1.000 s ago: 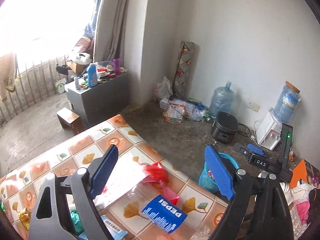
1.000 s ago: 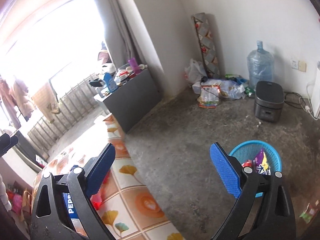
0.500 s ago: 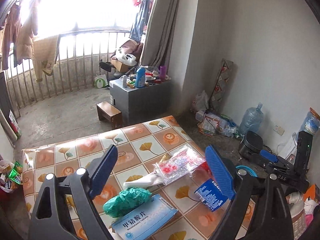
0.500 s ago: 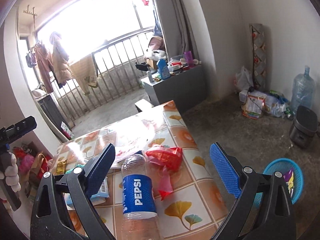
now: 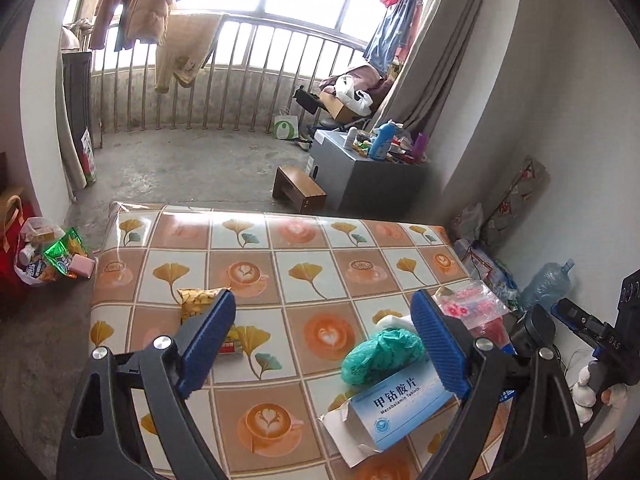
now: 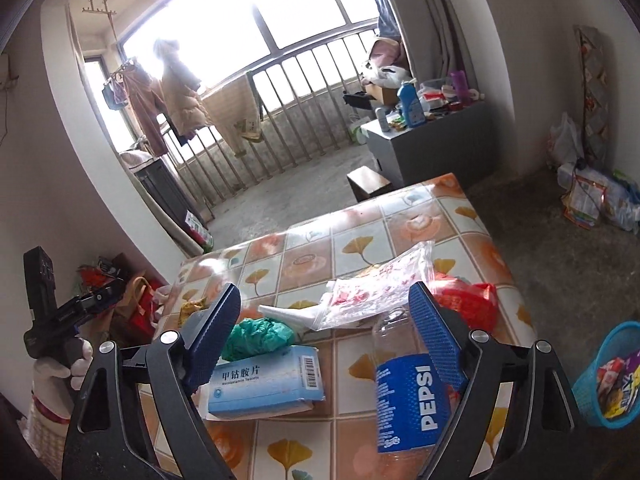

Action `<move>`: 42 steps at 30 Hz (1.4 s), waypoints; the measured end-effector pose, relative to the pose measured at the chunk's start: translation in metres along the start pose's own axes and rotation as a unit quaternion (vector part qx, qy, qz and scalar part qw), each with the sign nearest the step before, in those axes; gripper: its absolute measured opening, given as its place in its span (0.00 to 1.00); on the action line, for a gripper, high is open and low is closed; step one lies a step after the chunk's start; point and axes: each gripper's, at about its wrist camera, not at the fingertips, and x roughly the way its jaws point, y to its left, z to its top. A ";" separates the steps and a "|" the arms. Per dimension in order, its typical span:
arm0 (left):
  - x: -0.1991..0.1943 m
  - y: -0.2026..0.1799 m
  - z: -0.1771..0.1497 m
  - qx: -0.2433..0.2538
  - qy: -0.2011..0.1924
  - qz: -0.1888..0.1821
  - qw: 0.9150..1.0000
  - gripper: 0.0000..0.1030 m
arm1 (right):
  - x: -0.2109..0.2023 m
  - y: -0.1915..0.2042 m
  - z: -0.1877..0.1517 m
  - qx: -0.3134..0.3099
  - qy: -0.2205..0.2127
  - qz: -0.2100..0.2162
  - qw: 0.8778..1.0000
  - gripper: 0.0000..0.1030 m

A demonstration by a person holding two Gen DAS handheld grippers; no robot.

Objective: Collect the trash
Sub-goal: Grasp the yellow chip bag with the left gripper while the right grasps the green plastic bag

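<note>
Both jaws wide, nothing held: the left hand-held gripper [image 5: 322,340] hangs over the tiled table [image 5: 280,256], the right hand-held gripper [image 6: 324,336] above the trash. The medicine box [image 6: 266,384] lies left of the Pepsi bottle [image 6: 404,396], a green bag [image 6: 260,336] just behind the box. The blue basket [image 6: 608,376] sits on the floor, right of the table.

Left gripper [image 5: 322,344] is hovering over the tiled surface [image 5: 280,264], fingers [image 5: 208,336] spread wide and gripping nothing. Green bag [image 5: 380,354] is touching the blue medicine box [image 5: 400,404] just inside the right finger; yellow snack packet [image 5: 196,300] is sitting by the left one. Clear floral bag [image 5: 468,304] is lying beyond, near the surface edge.
</note>
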 end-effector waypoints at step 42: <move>0.159 0.090 -0.030 0.034 0.114 0.147 0.982 0.58 | 0.147 0.062 -0.045 -0.009 0.213 0.018 0.977 0.51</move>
